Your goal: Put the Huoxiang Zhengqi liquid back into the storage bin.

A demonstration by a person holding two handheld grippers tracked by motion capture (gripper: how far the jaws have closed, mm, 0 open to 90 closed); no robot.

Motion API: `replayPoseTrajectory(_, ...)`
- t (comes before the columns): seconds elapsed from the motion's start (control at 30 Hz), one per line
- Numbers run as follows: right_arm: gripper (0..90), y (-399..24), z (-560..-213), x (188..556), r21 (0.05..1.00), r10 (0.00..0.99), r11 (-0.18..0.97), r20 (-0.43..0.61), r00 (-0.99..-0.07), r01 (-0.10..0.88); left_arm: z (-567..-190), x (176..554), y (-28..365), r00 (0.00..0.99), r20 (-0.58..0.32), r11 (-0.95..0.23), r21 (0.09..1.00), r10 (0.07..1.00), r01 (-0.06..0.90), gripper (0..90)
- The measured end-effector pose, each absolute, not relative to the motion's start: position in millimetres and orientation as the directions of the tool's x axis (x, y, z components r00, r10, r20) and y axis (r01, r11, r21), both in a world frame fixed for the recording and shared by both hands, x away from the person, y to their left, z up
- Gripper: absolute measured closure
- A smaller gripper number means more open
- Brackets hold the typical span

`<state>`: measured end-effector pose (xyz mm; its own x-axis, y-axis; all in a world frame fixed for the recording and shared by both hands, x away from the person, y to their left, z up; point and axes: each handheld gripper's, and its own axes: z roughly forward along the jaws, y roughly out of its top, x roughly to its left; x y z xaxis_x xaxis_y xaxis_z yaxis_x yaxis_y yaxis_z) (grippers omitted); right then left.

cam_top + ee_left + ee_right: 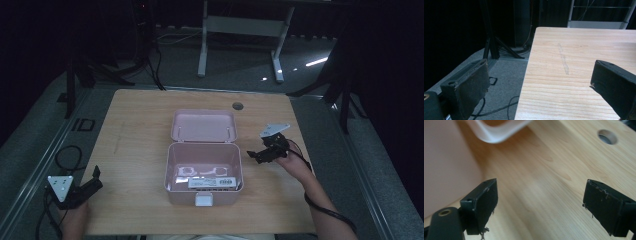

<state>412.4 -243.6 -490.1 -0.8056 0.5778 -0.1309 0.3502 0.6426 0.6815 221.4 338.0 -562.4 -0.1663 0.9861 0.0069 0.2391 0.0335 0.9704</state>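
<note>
High view: a pink box stands open at the centre of the table, its lid tipped back toward the top of the frame so that the interior is exposed. White items lie on the box floor; what they are cannot be told. A white latch sits on the near wall.

The right gripper, right of centre, points at the box's right wall, jaws apart and empty, probably placed for work on the box or its lid. In the right gripper view the pink wall fills the left of the frame, just beside the left jaw.

The left gripper, lower left, rests at the table's near corner, well apart from the box, jaws apart and empty, apparently idle.
</note>
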Motion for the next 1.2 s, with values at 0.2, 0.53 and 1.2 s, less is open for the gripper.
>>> replayPoseTrajectory(0.2, 12.2, -247.9, -512.0, 408.4, 0.729, 0.640, 0.594, -0.173, -0.749, 0.339, -562.4, 221.4, 338.1, -0.166, 0.008, 0.033, 0.970, 0.986, 0.240, 2.4)
replayPoseTrajectory(0.53, 12.2, -271.3, -524.3, 406.4, 0.850, 0.789, 0.400, -0.129, -0.600, 0.343, -562.4, 221.5, 338.2, -0.166, 0.007, 0.034, 0.970, 0.986, 0.240, 2.4)
replayPoseTrajectory(1.2, 12.3, -319.5, -532.8, 397.5, 0.867, 0.872, 0.293, -0.070, -0.484, 0.404, -562.4, 221.3, 338.2, -0.168, 0.006, 0.035, 0.970, 0.986, 0.239, 2.4)
